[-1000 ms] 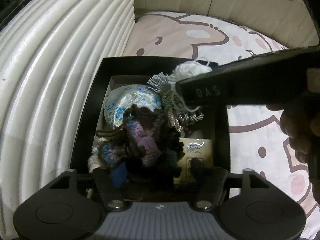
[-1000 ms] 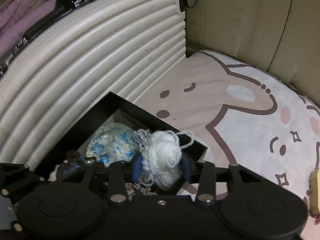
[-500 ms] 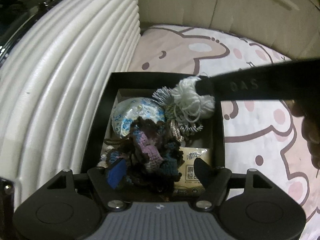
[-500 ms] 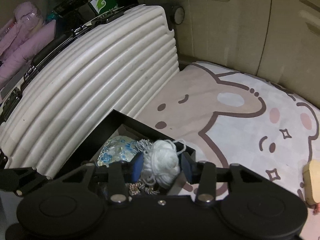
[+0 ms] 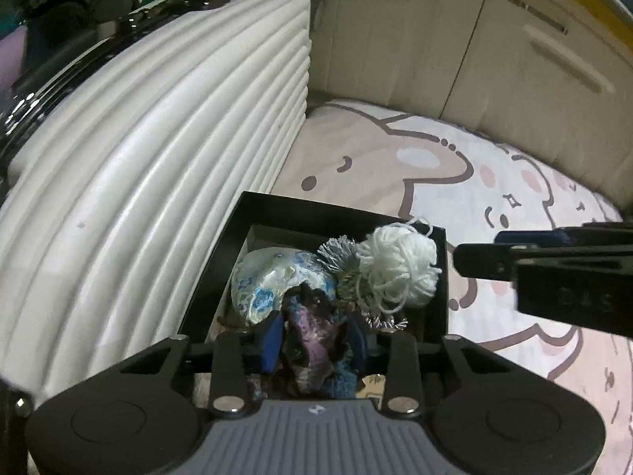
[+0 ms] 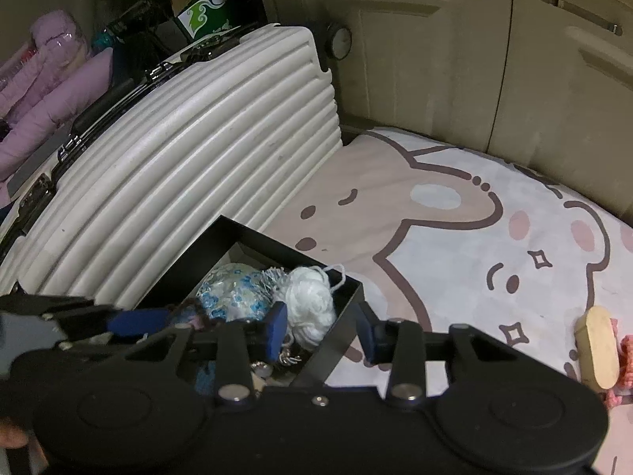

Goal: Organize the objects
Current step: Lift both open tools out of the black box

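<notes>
Left wrist view shows your black open-topped box [image 5: 221,277] beside the ribbed white suitcase [image 5: 158,182], left gripper [image 5: 314,340] clamped on half-hidden purple crocheted yarn [image 5: 312,340], while your right gripper [image 6: 322,326] gapes empty above the white yarn ball [image 6: 312,306].

The left black two-finger gripper with blue pads [image 5: 314,338] is closed on a purple-and-blue crocheted yarn bundle [image 5: 312,346], pinching it between both pads. The right black two-finger gripper with blue pads [image 6: 320,328] has its jaws spread apart (nothing between them), and reaches in from the right in the left wrist view.
</notes>
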